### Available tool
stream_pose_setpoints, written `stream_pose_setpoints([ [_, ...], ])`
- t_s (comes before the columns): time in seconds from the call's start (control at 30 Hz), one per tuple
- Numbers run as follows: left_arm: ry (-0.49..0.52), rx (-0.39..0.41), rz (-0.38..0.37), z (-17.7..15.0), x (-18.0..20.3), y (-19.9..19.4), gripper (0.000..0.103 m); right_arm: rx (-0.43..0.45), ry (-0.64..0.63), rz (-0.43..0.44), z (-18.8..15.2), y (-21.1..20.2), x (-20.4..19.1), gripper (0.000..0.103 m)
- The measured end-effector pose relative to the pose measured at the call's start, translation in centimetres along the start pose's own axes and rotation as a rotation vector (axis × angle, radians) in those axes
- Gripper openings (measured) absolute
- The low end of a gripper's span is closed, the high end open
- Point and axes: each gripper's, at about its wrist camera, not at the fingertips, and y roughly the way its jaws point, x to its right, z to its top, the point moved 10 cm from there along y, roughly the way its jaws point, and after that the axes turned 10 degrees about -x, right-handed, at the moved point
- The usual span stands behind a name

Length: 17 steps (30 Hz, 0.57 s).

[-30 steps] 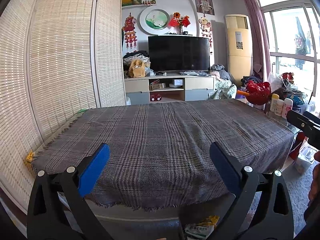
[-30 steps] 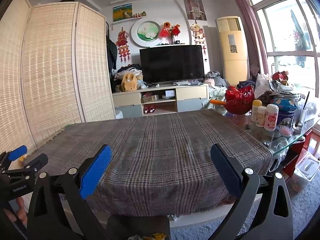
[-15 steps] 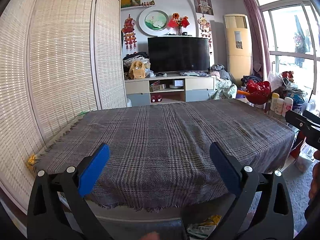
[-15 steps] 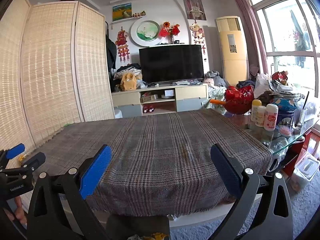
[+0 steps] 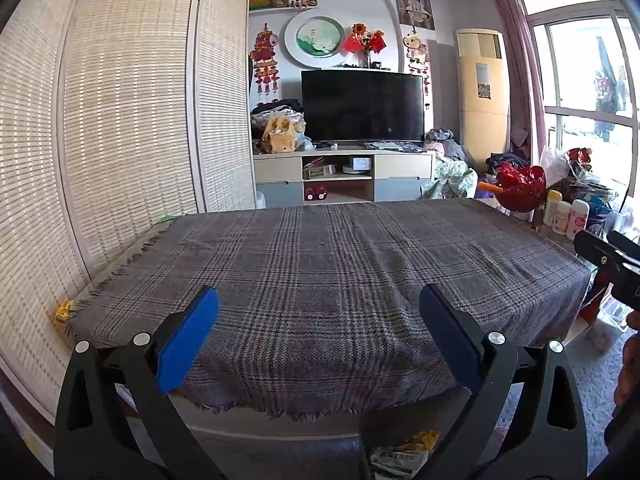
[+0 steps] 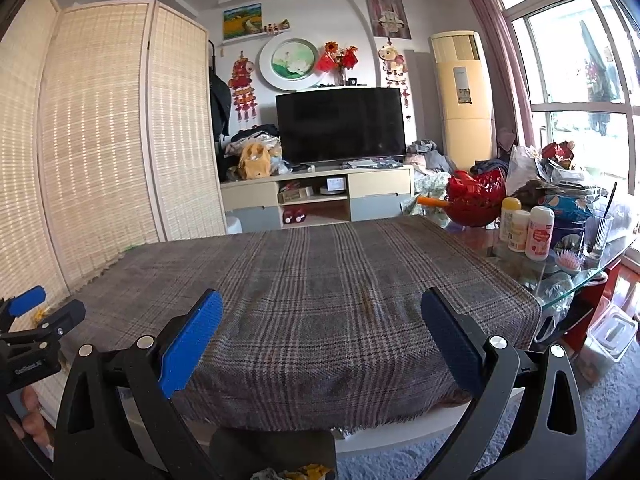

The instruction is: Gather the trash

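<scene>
A living room was seen from two handheld grippers, both held low at the near edge of a table (image 5: 532,404) draped in a grey plaid cloth (image 5: 320,272).

In the left wrist view, a bamboo screen (image 5: 120,120) filled the left side. A small yellow scrap (image 5: 63,312) lay by the cloth's left corner, against the screen. The left gripper (image 5: 319,322) hovered in front of the cloth with its blue pads (image 5: 188,342) spread wide, holding nothing. Below the table edge, between the fingers, lay trash (image 5: 400,456): a crumpled white and green wrapper with a yellow one just behind it. Farther back, a dark TV (image 5: 362,106) stood on a low cabinet (image 5: 344,178). On the right, a red bowl (image 5: 520,190) and bottles (image 5: 564,214) sat near the table's far end, and part of the right gripper showed at the frame edge.

In the right wrist view, the left gripper's blue tip showed at far left. The right gripper (image 6: 322,324) was also spread wide and empty over the cloth's near edge. Bits of the trash (image 6: 296,473) showed at the bottom edge, between the fingers. To the right, the bowl (image 6: 476,198), bottles (image 6: 526,230), a glass (image 6: 598,234) and a pink brush (image 6: 568,260) crowded the table's bare glass end. A clear bin (image 6: 610,332) sat on the floor below.
</scene>
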Motion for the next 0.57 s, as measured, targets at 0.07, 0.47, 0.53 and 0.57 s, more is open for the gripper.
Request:
stream_pose_setpoints([
  [0.07, 0.003, 0.002, 0.004, 0.03, 0.08, -0.01, 0.095, -0.001, -0.002, 0.0, -0.02, 0.0, -0.05, 0.1],
  [0.47, -0.007, -0.013, -0.046, 0.05, 0.25, 0.14, 0.095, -0.005, -0.003, 0.002, -0.06, -0.04, -0.11, 0.1],
  [0.53, -0.003, -0.013, -0.042, 0.03, 0.35, 0.15, 0.095, -0.004, -0.002, 0.001, -0.02, -0.01, -0.13, 0.1],
  [0.57, 0.001, -0.013, -0.04, 0.01, 0.39, 0.14, 0.095, -0.005, -0.003, 0.0, -0.03, 0.02, -0.14, 0.1],
])
